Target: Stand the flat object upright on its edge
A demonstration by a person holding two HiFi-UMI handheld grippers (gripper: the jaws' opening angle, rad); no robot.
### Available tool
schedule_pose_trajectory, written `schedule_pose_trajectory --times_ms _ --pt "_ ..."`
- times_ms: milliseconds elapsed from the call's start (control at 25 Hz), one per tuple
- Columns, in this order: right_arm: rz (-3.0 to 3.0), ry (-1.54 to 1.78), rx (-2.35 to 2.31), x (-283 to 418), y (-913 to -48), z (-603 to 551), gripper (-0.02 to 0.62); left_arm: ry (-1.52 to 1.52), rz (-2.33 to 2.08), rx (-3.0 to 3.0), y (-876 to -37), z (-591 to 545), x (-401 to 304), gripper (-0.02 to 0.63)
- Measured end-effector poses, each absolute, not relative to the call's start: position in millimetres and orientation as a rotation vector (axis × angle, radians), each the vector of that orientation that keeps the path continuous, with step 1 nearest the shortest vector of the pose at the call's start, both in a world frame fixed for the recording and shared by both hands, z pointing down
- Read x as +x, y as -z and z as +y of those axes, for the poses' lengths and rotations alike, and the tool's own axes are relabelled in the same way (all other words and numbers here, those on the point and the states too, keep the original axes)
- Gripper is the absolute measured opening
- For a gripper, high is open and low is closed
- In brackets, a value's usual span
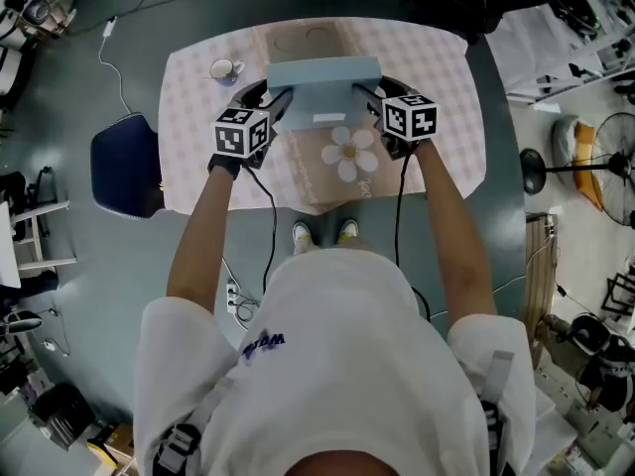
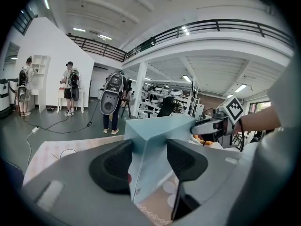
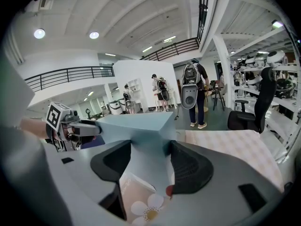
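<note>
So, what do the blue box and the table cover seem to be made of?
The blue box looks like matte cardboard: sharp folded edges, flat even faces. The table cover seems printed cloth or vinyl, checked; I cannot tell which.

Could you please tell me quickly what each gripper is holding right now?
Left gripper: closed on one end of the blue box.
Right gripper: closed on the blue box's other end.
</note>
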State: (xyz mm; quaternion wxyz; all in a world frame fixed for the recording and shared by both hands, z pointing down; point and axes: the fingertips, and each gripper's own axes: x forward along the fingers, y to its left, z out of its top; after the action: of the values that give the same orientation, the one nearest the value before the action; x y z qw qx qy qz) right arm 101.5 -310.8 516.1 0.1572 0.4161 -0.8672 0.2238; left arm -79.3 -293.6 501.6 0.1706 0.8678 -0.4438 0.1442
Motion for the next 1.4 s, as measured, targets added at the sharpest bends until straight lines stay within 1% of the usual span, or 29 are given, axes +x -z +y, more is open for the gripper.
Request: schedule_pose_trajectory --times_ms 200,440,680,1120,1400 --pt "-2.487 -0.553 1.177 106.5 -520.0 -299.8 0.273 -0.403 -1.267 2.511 -505.1 -284.2 -76.5 0.242" --pt "-2.480 -0.427 1.277 108.9 -511.6 -300.1 0.275 -0.446 -1.315 2.538 -507.3 -276.4 -77.9 0.242" --pt "-2.473 -0.401 1.297 111.3 -505.3 -298.8 0.299 -0.450 -1.332 2.541 -504.2 -273.8 -76.5 0.242" --pt "-2.493 -0.392 1.292 111.0 -500.0 -293.3 0.293 -0.439 -1.374 2.538 -496.6 -274.1 -75.8 0.244" --pt "-2.491 -0.385 1.299 113.5 -498.4 -292.2 0.295 -0.430 -1.398 2.540 -493.8 -275.1 -78.1 0.256"
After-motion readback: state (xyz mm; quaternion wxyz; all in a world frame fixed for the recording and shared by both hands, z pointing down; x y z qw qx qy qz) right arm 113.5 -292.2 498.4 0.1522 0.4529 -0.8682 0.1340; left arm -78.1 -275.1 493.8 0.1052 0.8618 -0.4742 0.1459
